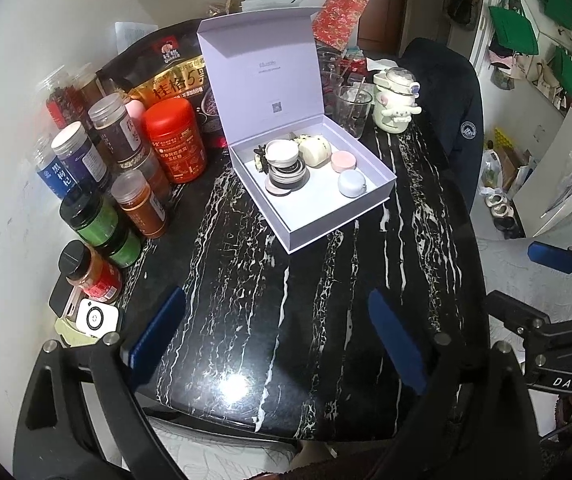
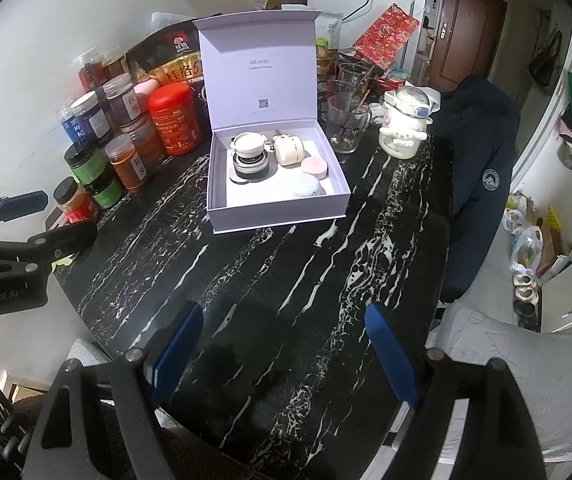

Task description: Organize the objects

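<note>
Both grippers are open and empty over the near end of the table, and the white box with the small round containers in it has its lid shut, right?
Not quite: the white box has its lid standing open, as the right wrist view shows, with the small round containers visible inside. The rest holds: the left gripper and right gripper are open and empty over the table.

Both fisheye views were lit evenly and fairly brightly, with cool indoor light. A white glare spot was thrown on the glossy black table (image 1: 238,384) near its front edge. Straight lines were bent strongly toward the dark, vignetted corners. The jars (image 2: 86,116) at the left were slightly smeared; the centre was rendered sharp.
</note>
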Tool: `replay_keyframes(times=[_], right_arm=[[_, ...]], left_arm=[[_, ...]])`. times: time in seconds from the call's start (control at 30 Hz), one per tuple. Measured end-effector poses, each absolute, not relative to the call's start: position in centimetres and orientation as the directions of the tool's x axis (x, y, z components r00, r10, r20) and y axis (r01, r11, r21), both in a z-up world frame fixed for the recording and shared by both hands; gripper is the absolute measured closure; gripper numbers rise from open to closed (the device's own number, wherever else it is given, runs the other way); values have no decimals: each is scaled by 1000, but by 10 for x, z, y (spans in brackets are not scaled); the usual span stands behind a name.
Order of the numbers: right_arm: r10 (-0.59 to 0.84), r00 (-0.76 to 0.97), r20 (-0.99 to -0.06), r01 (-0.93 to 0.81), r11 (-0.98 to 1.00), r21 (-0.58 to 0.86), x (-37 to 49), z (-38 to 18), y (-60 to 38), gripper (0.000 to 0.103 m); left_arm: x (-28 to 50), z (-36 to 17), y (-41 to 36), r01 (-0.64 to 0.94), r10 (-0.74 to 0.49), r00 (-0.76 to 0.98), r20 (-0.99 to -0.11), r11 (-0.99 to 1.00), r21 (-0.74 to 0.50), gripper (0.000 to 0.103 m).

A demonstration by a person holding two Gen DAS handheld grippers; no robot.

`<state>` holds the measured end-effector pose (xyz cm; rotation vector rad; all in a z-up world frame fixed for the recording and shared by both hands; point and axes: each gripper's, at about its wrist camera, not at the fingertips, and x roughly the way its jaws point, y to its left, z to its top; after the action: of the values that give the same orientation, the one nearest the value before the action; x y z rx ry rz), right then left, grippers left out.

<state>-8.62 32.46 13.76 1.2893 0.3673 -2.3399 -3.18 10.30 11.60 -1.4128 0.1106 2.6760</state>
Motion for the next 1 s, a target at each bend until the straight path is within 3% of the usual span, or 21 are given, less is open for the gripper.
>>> replay_keyframes(times=[1.0], right_arm=[[-248,-452,-857,509,-860,-20,-86,134,320,19]], left_arm=[[-30,111,98,-128,71,-541,-838,-992,-2,6]])
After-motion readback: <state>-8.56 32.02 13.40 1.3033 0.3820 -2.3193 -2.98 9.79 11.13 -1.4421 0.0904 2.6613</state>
